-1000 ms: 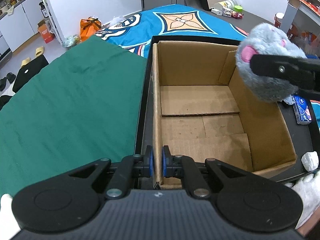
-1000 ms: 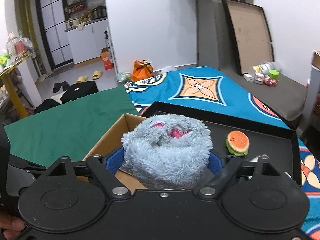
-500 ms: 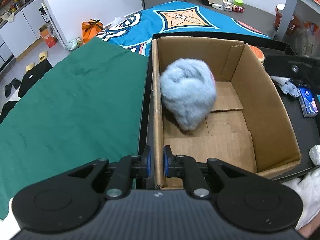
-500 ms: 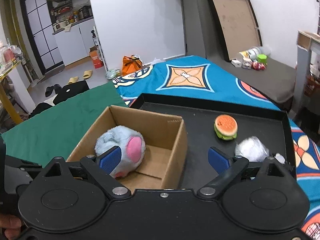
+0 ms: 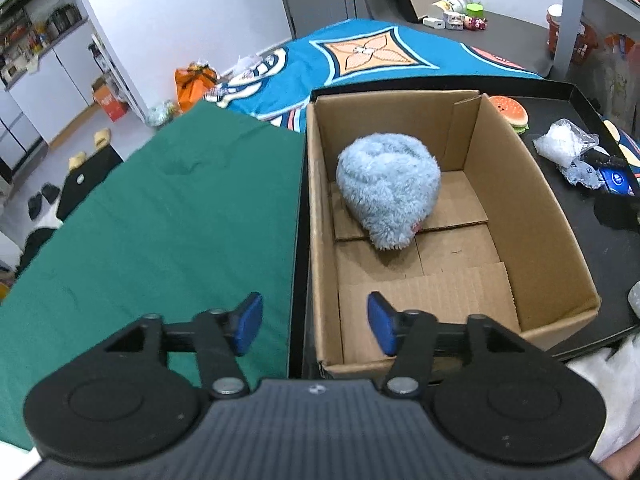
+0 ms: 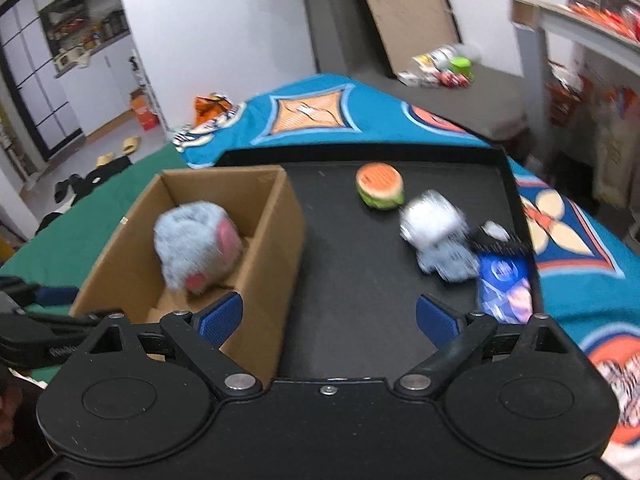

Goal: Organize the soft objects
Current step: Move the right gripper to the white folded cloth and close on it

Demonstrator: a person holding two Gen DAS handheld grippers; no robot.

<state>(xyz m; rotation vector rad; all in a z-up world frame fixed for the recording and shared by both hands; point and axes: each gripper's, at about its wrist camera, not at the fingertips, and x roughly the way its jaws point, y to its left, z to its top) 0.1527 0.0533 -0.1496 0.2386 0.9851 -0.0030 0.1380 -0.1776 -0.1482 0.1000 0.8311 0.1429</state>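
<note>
The fluffy grey-blue plush toy (image 5: 388,188) lies on the floor of the open cardboard box (image 5: 532,216), toward the far end and close to the left wall, with a patch of pink (image 6: 226,236) showing on the side that faces the right wrist camera. The box stands in the left part of a shallow black tray (image 6: 348,280), its left wall right along the tray's rim. The left hand-held gripper (image 5: 314,322) hovers over the near left corner of the box; its jaws have just been opening and now stand about halfway apart, one blue pad (image 5: 248,322) outside the box wall and the other inside, neither pressing on the cardboard. The right hand-held gripper (image 6: 328,318) is spread wide with nothing between its pads, over bare tray just beside the box's right wall. Farther out on the tray lie a burger-shaped squishy toy (image 6: 380,186), a white fluffy toy (image 6: 434,222) just beside it, a grey patterned soft piece (image 6: 448,260), something small and black (image 6: 500,242) that is too blurred to name, and a blue packet (image 6: 506,284) against the right rim. The tray rests on a bed with a teal patterned cover (image 5: 372,54) and a green sheet (image 5: 152,216) to the left. A white-gloved hand (image 5: 612,392) shows at the lower right of the left view.
</note>
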